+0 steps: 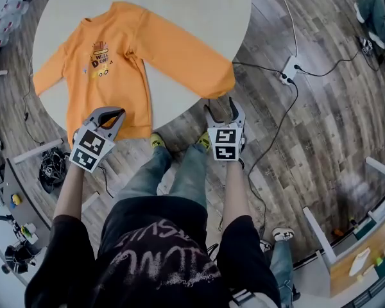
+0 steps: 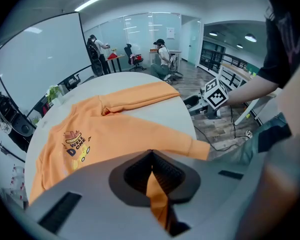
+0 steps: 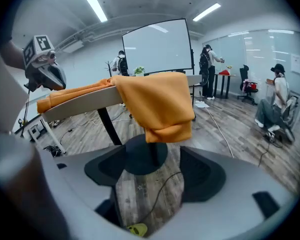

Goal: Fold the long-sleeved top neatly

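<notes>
An orange long-sleeved top (image 1: pixel 109 56) with a chest print lies front up on the round white table (image 1: pixel 199 11). Its right sleeve runs to the table's near edge, and the cuff (image 1: pixel 221 82) hangs over it. My left gripper (image 1: pixel 112 115) sits at the hem on the near edge, shut on the orange fabric (image 2: pixel 157 194) that shows between its pads. My right gripper (image 1: pixel 222 111) stands open just below the hanging cuff (image 3: pixel 165 109), apart from it. Only floor and the table's foot show between its jaws (image 3: pixel 150 159).
A power strip (image 1: pixel 289 69) with cables lies on the wooden floor to the right. The person's legs and yellow shoes (image 1: pixel 156 140) are under the table's near edge. Clutter (image 1: pixel 51 169) sits on the floor at left. The table's dark pedestal (image 3: pixel 105 124) stands ahead of the right gripper.
</notes>
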### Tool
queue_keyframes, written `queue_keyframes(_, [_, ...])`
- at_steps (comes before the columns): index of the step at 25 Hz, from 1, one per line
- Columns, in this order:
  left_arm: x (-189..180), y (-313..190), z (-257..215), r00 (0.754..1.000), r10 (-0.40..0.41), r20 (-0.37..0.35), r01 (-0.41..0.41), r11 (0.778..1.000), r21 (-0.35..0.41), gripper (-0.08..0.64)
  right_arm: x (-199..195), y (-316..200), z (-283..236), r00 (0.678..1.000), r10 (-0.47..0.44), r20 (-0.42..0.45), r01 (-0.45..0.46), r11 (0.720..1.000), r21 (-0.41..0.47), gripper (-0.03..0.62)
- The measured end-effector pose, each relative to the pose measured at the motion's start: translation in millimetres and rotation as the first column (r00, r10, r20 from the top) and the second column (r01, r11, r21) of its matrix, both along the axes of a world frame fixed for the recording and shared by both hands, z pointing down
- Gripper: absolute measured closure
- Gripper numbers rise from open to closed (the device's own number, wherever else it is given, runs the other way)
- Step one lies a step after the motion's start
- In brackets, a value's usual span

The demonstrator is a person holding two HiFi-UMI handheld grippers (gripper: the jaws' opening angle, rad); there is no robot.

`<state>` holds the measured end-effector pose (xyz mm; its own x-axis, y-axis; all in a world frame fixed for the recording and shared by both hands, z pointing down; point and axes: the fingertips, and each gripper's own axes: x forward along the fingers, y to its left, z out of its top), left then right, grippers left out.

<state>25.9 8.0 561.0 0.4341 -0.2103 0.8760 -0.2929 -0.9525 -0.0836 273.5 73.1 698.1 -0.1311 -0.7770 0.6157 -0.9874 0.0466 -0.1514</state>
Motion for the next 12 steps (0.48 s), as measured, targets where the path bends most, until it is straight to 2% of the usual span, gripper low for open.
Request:
queue_keyframes(2, [-10,0,3,1.000,-0.001,0.028,0.000,1.000,0.018,0.548,-5,-13,9,0.999,0.042,-0.001,-0.042,0.999,0.035,0.253])
queue_keyframes(3, [-15,-2,2,0.999,-0.005,0.038,0.004,0.999,0.033,0.548,-1,-21,13,0.997,0.078,-0.011,-0.077,0.996,0.047,0.278])
queue_keyframes(6, [-25,-9,-3,0.998,-0.034,0.044,0.031,0.997,0.069,0.549,23,-36,21,0.974,0.217,-0.062,-0.213,0.974,0.072,0.461])
queue_keyframes(8, [-30,-8,-5,0.998,-0.052,0.045,0.048,0.996,0.075,0.548,38,-38,15,0.959,0.273,-0.074,-0.266,0.960,0.090,0.588])
queue_keyframes(12, [-24,6,-3,0.998,-0.053,0.031,0.051,0.998,0.043,0.549,69,-30,-5,0.952,0.294,-0.090,-0.286,0.954,0.092,0.588])
